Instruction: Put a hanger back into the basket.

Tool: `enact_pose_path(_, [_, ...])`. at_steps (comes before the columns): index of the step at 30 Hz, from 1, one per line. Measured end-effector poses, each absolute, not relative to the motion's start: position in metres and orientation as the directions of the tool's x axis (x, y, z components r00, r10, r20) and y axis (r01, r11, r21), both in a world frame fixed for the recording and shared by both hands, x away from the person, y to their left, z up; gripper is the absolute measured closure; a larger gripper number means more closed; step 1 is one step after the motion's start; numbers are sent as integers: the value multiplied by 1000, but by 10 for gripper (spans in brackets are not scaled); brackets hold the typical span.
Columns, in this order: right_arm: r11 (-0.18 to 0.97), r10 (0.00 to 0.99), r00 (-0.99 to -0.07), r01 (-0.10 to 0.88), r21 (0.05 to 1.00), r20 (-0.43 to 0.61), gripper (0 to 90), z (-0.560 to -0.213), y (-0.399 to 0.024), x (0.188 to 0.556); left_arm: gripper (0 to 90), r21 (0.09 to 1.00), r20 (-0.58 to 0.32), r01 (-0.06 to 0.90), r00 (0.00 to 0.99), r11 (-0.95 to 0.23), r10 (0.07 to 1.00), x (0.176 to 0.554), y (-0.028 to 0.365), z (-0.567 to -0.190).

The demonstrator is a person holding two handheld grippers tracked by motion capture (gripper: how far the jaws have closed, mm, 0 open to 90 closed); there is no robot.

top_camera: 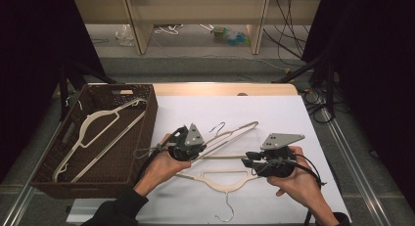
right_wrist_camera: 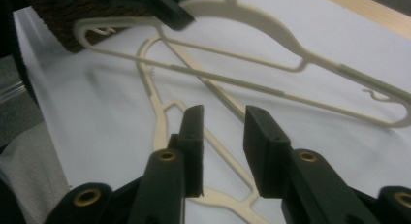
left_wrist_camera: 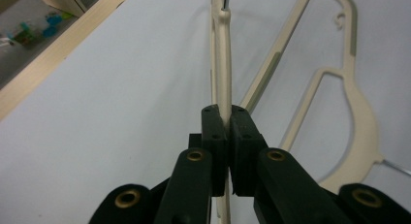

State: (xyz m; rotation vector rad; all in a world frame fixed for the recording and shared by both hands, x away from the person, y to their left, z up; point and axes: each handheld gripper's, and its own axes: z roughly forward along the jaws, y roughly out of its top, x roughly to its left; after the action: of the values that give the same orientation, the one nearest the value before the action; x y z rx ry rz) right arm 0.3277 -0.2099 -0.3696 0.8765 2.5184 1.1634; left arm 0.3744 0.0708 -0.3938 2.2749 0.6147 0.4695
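white sheeting covers the tabletop, and on it the action centres on a cream hanger, lifted at one end. the left gripper has its fingers clenched on the hanger's thin edge, the plastic pinched flat between the pads, which looks like a grip chosen so the hanger can swing up and across without twisting loose. its metal hook points away toward the far side of the tabletop.

under it lies a second cream hanger, flat on the sheet, hook toward the person, one arm crossed beneath the lifted one. the right gripper hangs just over this one, fingers parted with nothing between them, the flat hanger's bar visible in the gap below. my guess is it stands ready to pin or take that one so the two don't drag together.

off to the left sits a brown woven basket, just beside the sheet, and a third hanger already lies slantwise inside it. likely that's where the lifted one is headed.
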Motion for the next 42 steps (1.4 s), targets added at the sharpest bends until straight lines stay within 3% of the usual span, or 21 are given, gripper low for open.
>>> enact_pose_path(15, [490, 632, -771, 472, 733, 75, 629, -386, -227, 320, 864, 824, -168, 442, 788, -355, 592, 380, 121, -343])
enact_pose_path(24, [496, 623, -778, 472, 729, 80, 625, -391, -231, 310, 864, 822, -199, 462, 782, -334, 591, 364, 151, -303])
enact_pose_path(33, [491, 630, -770, 493, 718, 98, 598, -399, -237, 308, 864, 865, -173, 441, 710, -240, 682, 358, 232, -260])
enact_pose_path(38, [488, 636, -768, 475, 732, 74, 459, -404, -240, 306, 864, 871, -147, 441, 655, -216, 741, 357, 274, -255])
enact_pose_path(42, [480, 654, -754, 483, 733, 69, 417, -406, -244, 305, 863, 872, -147, 453, 602, -184, 785, 358, 304, -259])
